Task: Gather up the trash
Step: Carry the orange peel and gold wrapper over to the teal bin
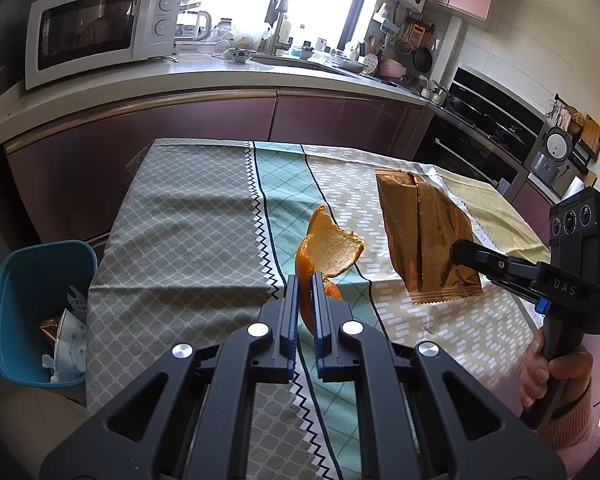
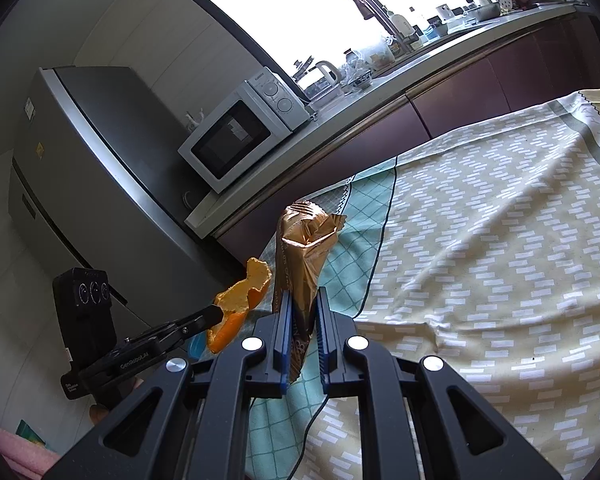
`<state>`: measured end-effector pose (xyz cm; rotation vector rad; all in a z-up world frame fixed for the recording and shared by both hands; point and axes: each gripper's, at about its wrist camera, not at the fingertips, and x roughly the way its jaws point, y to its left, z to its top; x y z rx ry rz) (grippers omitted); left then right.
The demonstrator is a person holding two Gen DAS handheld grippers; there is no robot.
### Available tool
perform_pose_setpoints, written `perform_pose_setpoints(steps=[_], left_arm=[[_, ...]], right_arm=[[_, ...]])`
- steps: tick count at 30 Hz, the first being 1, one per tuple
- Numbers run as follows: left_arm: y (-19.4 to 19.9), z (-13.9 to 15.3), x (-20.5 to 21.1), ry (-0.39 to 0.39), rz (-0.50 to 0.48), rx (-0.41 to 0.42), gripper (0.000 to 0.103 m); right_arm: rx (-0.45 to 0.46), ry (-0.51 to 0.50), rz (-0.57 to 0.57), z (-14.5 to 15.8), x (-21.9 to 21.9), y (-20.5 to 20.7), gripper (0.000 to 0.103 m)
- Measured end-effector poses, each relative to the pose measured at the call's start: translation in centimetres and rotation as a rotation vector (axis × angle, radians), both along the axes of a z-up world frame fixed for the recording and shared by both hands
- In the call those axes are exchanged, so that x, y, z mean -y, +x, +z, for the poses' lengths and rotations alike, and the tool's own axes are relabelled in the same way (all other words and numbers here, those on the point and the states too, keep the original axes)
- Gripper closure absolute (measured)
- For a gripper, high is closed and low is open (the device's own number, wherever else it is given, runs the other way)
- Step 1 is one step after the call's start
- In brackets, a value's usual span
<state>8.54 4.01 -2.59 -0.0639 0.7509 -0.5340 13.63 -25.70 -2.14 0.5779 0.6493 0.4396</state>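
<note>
Holding two bits of trash at once here, so plenty of ways to fumble it.

Left wrist view first: my left tongs (image 1: 306, 280) at bottom centre are pinching the orange peel (image 1: 328, 252), and only by a thin curled edge. Most of the peel sticks up and forward past the tips, clear of the worktop (image 1: 188, 216). My guess is a quick swing could snap the strip or let it slide out, and it'd land on the cloth instead of in the blue bin (image 1: 36, 280). That bin is at the lower left of the frame, down beside the worktop, with paper scraps already inside. On the right side my right tongs (image 1: 456, 249) have the gold wrapper (image 1: 420, 236) clamped by one side edge, so it hangs in the air like a flag. Foil's slippery, so it could twist loose.

Right wrist view: my right tongs (image 2: 303, 296) are pressed onto the wrapper (image 2: 304, 248), which stands up crumpled just ahead of the tips. My left tongs (image 2: 216, 314) come in from the lower left with the peel (image 2: 240, 300), and peel and wrapper look really close here. The two could bump or snag when both head for the bin. I can't make out the bin from this side, so aiming the wrapper blind is another likely miss.
</note>
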Motion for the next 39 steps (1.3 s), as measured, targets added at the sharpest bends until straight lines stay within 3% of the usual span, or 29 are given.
perform_pose_setpoints(steps=[39], left_arm=[[-0.9, 0.5, -2.4, 0.001, 0.062, 0.002, 0.096]], right_arm=[[-0.003, -0.001, 0.06, 0.2, -1.9, 0.5, 0.093]])
